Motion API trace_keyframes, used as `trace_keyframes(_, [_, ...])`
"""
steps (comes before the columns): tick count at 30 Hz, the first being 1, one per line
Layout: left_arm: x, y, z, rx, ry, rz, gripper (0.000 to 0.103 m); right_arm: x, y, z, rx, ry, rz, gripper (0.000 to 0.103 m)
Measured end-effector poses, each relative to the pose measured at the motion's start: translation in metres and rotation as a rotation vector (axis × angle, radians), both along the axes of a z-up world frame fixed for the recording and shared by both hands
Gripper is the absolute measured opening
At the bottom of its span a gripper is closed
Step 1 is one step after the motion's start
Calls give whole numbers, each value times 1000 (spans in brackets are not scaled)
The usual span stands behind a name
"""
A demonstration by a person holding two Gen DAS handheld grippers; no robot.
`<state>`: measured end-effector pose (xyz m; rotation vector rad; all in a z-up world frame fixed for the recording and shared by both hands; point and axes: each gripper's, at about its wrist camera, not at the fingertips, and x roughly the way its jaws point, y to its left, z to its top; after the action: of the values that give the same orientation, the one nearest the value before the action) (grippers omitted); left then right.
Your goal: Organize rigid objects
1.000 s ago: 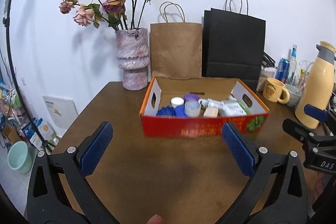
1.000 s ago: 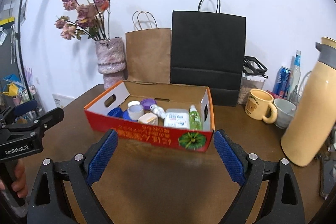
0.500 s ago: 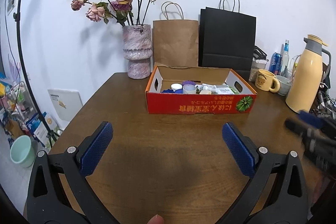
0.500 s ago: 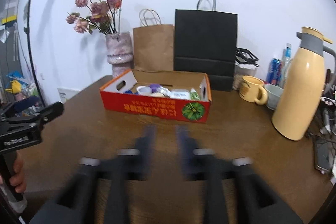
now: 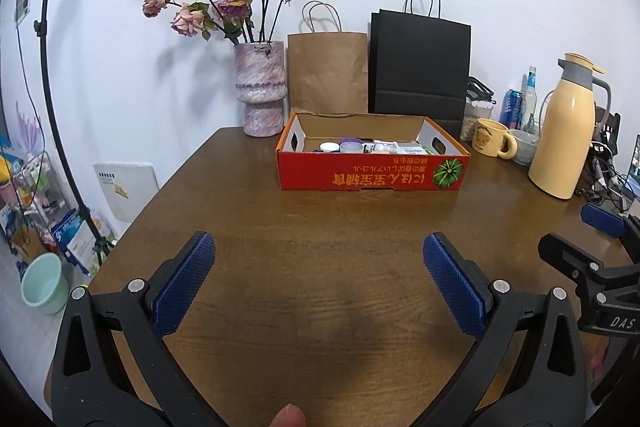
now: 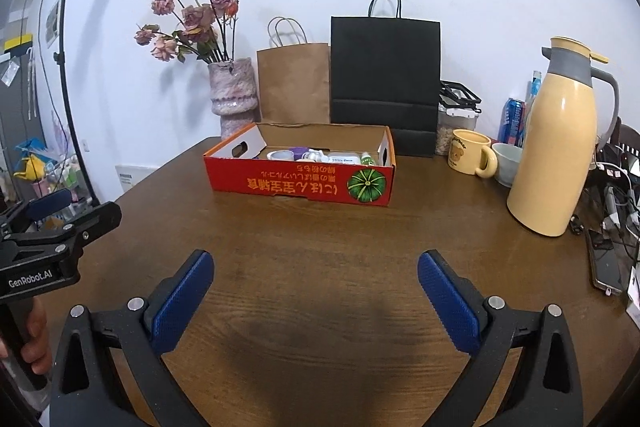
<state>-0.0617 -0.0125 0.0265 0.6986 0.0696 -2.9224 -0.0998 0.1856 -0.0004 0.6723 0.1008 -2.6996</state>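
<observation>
A white-walled room holds a brown wooden table (image 5: 320,235), bare across its near half. At the far side a vase of dried roses (image 5: 262,87), a brown paper bag (image 5: 328,71) and a black paper bag (image 5: 420,63) stand against the wall, with a cream thermos (image 6: 560,143) and a yellow mug (image 6: 472,151) to the right. The red cardboard box (image 5: 372,179) lies straight ahead, well apart from both grippers, its long axis running left to right; small jars and bottles (image 5: 360,147) sit inside. The left gripper (image 5: 320,283) and right gripper (image 6: 316,291) both hover low, jaws spread and empty, neither clearly nearer.
</observation>
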Motion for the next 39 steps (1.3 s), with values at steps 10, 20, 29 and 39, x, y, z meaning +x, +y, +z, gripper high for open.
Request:
trace_keyframes(10, [16,1,-2,0,-2,-1,103,15,0,4,-6,12,9,103])
trace_keyframes(20, [20,1,-1,-1,5,-5,103,19,0,7,-11,22,6,103])
trace_keyframes(29, [22,2,1,1,8,-5,103,21,1,9,-15,28,4,103])
trace_keyframes(39, [23,3,2,2,10,-8,103,21,1,9,-11,26,0,103])
